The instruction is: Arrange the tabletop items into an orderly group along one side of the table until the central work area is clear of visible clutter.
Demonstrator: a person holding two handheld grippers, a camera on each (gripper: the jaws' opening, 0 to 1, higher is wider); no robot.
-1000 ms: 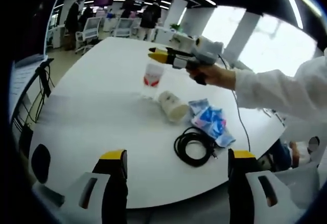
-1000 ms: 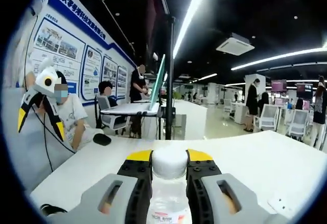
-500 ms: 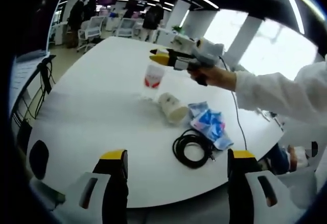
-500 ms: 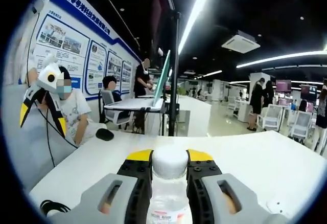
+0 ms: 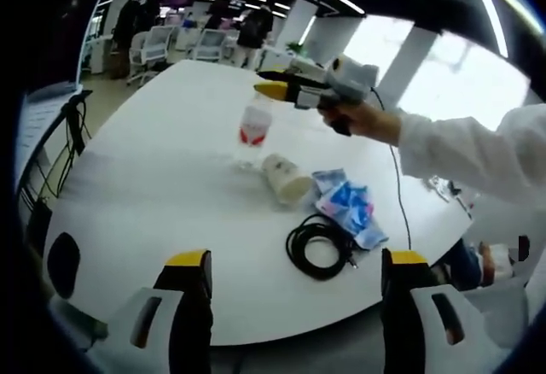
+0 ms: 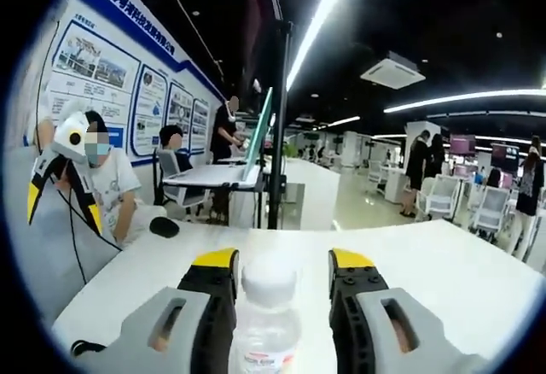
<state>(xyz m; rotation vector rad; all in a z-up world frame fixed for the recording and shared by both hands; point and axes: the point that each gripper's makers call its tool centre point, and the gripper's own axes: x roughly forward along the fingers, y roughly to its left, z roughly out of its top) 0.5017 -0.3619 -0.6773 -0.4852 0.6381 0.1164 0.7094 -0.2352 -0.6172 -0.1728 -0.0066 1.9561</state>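
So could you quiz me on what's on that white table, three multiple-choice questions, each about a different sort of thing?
1. Where does the coiled black cable lie?
A. under the paper cup
B. beside the blue packets, near the table edge
C. around the bottle

2. What colour is the cap of the water bottle?
A. white
B. red
C. green

3. How does the right tool stand at the bottle?
A. shut tight on the cap
B. open, a jaw on each side of the cap
C. far away from it

Answers: 1 B, the cable sits next to the blue packets. 2 A, the cap looks white in the right gripper view. 3 B, gaps show beside the cap.
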